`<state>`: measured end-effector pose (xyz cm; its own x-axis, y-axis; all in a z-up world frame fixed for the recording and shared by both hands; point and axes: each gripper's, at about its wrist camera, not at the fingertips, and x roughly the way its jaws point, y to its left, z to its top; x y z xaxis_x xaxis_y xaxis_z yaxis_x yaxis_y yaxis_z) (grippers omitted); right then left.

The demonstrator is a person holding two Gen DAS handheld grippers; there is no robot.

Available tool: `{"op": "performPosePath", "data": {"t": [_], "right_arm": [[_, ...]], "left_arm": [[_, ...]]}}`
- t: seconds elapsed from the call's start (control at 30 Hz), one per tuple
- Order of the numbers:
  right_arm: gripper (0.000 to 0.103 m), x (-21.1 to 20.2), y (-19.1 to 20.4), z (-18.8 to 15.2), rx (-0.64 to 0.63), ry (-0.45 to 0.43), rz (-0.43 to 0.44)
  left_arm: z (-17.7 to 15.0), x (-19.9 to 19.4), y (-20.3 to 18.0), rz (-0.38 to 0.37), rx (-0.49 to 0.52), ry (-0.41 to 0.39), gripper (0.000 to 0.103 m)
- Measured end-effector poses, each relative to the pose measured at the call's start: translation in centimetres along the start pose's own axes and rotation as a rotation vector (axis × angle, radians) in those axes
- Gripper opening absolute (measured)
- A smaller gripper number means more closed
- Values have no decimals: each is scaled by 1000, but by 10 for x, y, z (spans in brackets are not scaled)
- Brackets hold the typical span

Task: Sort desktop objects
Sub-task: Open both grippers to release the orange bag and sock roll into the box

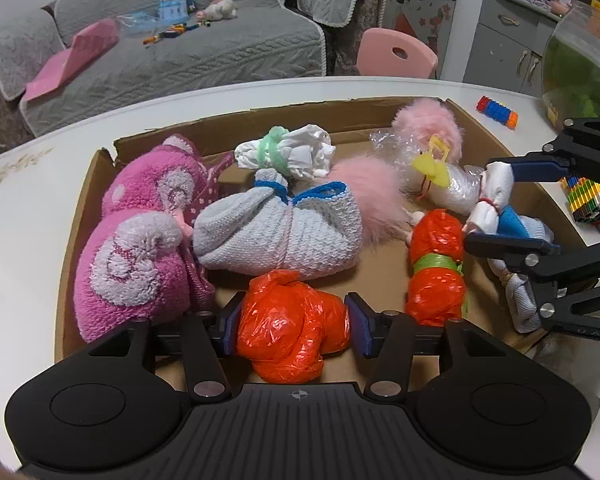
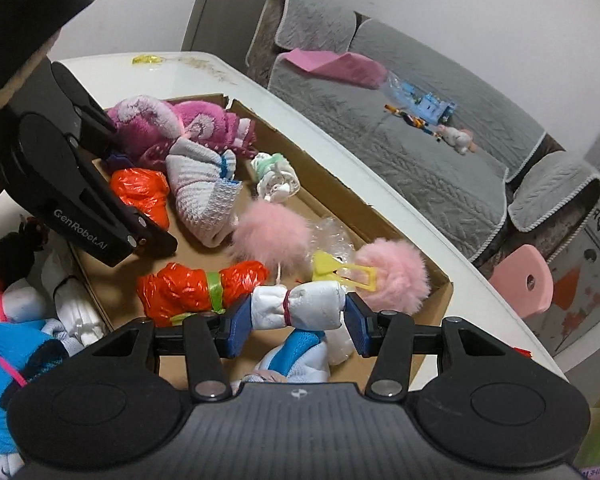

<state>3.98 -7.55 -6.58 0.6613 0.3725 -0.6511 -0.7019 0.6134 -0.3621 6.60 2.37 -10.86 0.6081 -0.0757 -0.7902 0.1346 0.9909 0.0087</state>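
Note:
A cardboard box (image 1: 85, 200) (image 2: 440, 280) on the white table holds several tied bundles. My left gripper (image 1: 294, 327) is low over the box's near edge, its blue pads touching both sides of an orange plastic bundle (image 1: 288, 332) (image 2: 140, 194). My right gripper (image 2: 298, 327) (image 1: 496, 204) is over the box's right end, shut on a white cloth bundle (image 2: 300, 306) (image 1: 498, 184) tied with a red band. Blue-and-white cloth (image 2: 300, 346) lies just below it. A second orange bundle (image 1: 436, 268) (image 2: 188, 290) with a green band lies between the two grippers.
Also in the box are magenta fleece (image 1: 140, 240), a grey knit bundle (image 1: 280, 232), a white-green bundle (image 1: 288, 152), pink pompoms (image 1: 428, 128) and a yellow clip (image 1: 432, 168). Coloured blocks (image 1: 496, 110) and a glass bowl (image 1: 580, 68) stand at the right. More bundles (image 2: 4, 340) lie outside the box.

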Motion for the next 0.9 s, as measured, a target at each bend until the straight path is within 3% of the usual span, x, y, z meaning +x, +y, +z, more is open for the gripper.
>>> {"op": "performPosePath", "data": {"t": [0.1, 0.13, 0.43, 0.5, 0.63, 0.9], "right_arm": [[50, 0, 1, 1, -5, -4, 3], [51, -2, 1, 0, -8, -10, -2], [67, -52, -17, -6, 103, -139, -18], [76, -72, -23, -16, 155, -178, -20], [78, -100, -33, -46, 305, -225, -15], [81, -121, -13, -98, 464, -271, -26]], "left_arm": [[0, -1, 0, 6, -3, -12, 82], [-1, -4, 1, 5, -5, -24, 84], [-16, -54, 2, 37, 20, -145, 90], [-25, -71, 3, 57, 21, -178, 93], [-51, -99, 10, 79, 13, -232, 97], [-94, -106, 15, 80, -51, -191, 98]]}}
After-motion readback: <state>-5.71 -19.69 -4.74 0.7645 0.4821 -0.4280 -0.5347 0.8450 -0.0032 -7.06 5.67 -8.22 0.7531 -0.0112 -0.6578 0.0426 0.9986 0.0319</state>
